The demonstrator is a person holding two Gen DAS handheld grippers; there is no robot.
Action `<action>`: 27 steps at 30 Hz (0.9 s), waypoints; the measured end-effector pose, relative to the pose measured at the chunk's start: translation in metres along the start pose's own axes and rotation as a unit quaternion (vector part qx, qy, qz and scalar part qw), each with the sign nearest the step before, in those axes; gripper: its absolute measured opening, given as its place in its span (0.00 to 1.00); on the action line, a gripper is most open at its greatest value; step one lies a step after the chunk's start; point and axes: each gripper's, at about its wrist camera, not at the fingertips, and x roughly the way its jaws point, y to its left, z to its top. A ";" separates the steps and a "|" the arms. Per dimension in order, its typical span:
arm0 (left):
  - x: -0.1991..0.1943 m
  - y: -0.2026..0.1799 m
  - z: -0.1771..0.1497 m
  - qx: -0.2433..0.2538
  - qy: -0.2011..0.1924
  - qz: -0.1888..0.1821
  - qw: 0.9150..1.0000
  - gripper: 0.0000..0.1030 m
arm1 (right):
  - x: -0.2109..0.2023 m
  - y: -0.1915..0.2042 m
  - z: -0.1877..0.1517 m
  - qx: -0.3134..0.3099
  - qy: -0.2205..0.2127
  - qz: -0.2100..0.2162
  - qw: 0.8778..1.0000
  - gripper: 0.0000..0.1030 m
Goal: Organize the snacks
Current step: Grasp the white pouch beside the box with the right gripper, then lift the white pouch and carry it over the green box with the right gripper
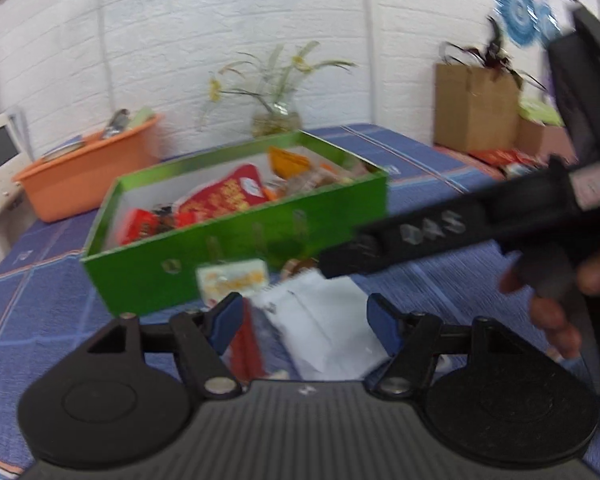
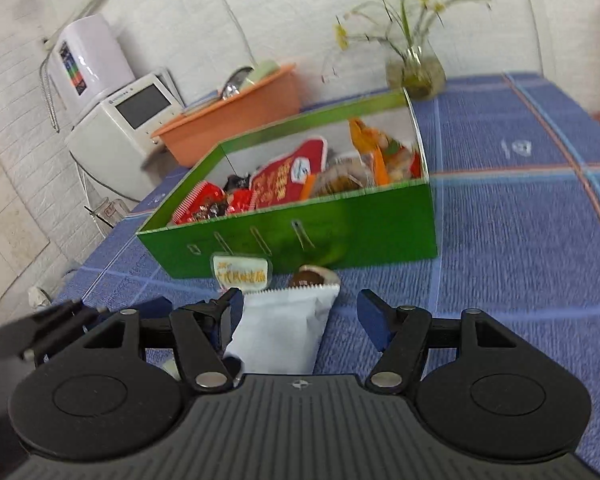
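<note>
A green box point(image 1: 236, 248) point(image 2: 300, 236) stands on the blue cloth, holding red and orange snack packets point(image 2: 288, 178). In front of it lie a small yellow-white packet point(image 2: 242, 272), a brown round snack point(image 2: 312, 278), a white packet point(image 1: 320, 332) point(image 2: 284, 328) and a red packet point(image 1: 246, 344). My left gripper point(image 1: 306, 320) is open, with the white and red packets between its jaws, untouched. My right gripper point(image 2: 300, 316) is open too; the white packet lies by its left pad. Its black finger point(image 1: 380, 244) crosses the left wrist view, a hand point(image 1: 560, 316) behind it.
An orange tub point(image 1: 92, 172) and a glass vase with a plant point(image 1: 276, 118) stand behind the box by the wall. A brown cardboard box point(image 1: 476, 108) and more snacks point(image 1: 504, 158) are at the far right. A white appliance point(image 2: 116, 128) is off the table's left edge.
</note>
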 end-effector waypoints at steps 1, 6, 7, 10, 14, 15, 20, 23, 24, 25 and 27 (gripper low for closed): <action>0.004 -0.006 -0.002 0.013 0.006 0.004 1.000 0.68 | 0.002 -0.001 -0.003 0.006 0.008 -0.001 1.000 1.00; 0.021 -0.013 -0.011 0.021 0.021 0.017 0.999 0.72 | 0.016 0.001 -0.007 0.011 0.050 -0.002 0.999 1.00; 0.022 -0.011 -0.010 0.016 0.022 0.012 1.000 0.72 | 0.017 0.004 -0.008 -0.001 0.046 0.001 0.999 1.00; 0.026 -0.001 -0.013 -0.012 0.020 -0.026 0.999 0.72 | 0.025 0.012 -0.004 -0.032 0.057 0.004 0.998 1.00; 0.029 0.012 -0.015 -0.046 0.030 -0.066 0.996 0.69 | 0.026 0.021 -0.005 -0.071 0.060 0.017 0.996 0.87; 0.030 0.014 -0.014 -0.050 0.032 -0.073 0.996 0.67 | 0.024 0.024 -0.007 -0.082 0.057 0.013 0.995 0.86; 0.026 0.012 -0.012 -0.043 0.031 -0.075 0.996 0.57 | 0.013 0.030 -0.011 -0.111 0.038 -0.004 0.993 0.78; 0.023 0.009 -0.009 -0.029 0.028 -0.073 0.997 0.55 | 0.007 0.030 -0.012 -0.107 0.025 -0.008 0.994 0.74; 0.021 0.009 -0.010 -0.026 0.025 -0.072 0.997 0.55 | 0.004 0.030 -0.013 -0.107 0.020 -0.008 0.994 0.74; 0.020 0.009 -0.010 -0.024 0.024 -0.073 0.997 0.54 | 0.003 0.031 -0.012 -0.105 0.017 -0.010 0.994 0.74; 0.016 0.009 -0.009 -0.021 0.023 -0.074 0.997 0.54 | 0.001 0.032 -0.012 -0.102 0.014 -0.009 0.995 0.73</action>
